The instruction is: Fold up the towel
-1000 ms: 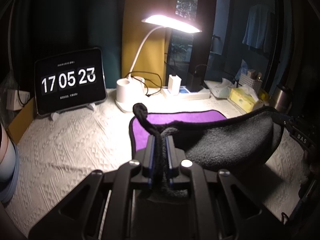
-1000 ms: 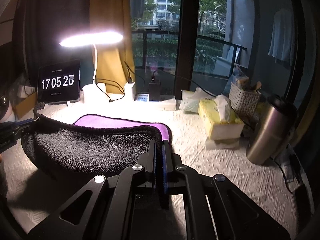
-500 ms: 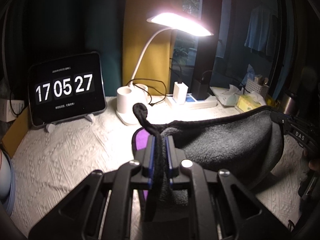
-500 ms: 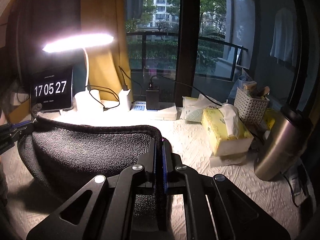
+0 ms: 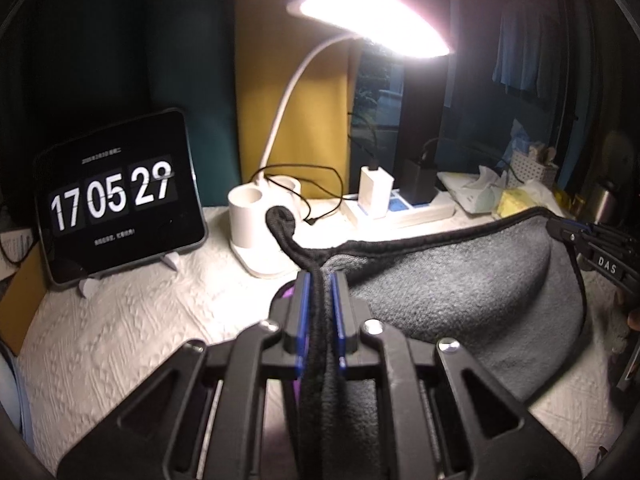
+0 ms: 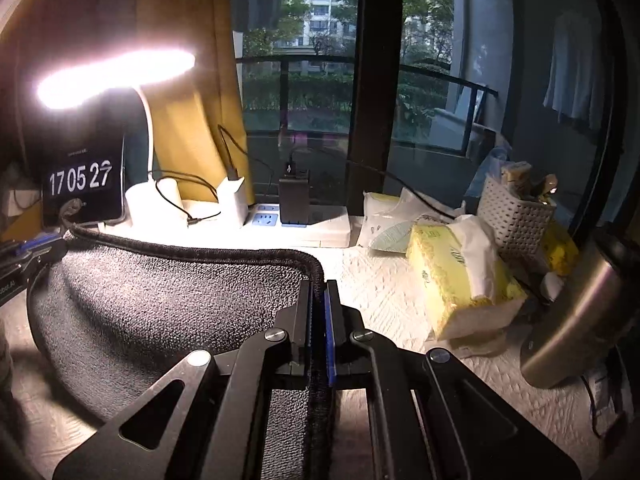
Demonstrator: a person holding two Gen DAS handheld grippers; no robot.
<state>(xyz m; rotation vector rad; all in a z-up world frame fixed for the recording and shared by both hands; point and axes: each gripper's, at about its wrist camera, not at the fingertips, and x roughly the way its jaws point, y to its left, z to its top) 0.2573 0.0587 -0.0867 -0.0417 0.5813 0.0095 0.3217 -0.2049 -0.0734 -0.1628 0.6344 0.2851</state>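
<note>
The towel [image 5: 460, 292] is dark grey terry with a black stitched hem, hanging in a sagging curve over the white textured table [image 5: 120, 332] at mid-frame. The left hand-held gripper [image 5: 319, 308] is clenched on one hemmed corner, the right hand-held gripper [image 6: 318, 312] on the other. Only the left view shows a purple sliver [image 5: 289, 293] beside the fingers; only the right view shows the yellow tissue box [image 6: 452, 276], white basket [image 6: 516, 220] and steel flask [image 6: 576, 320] at right.
</note>
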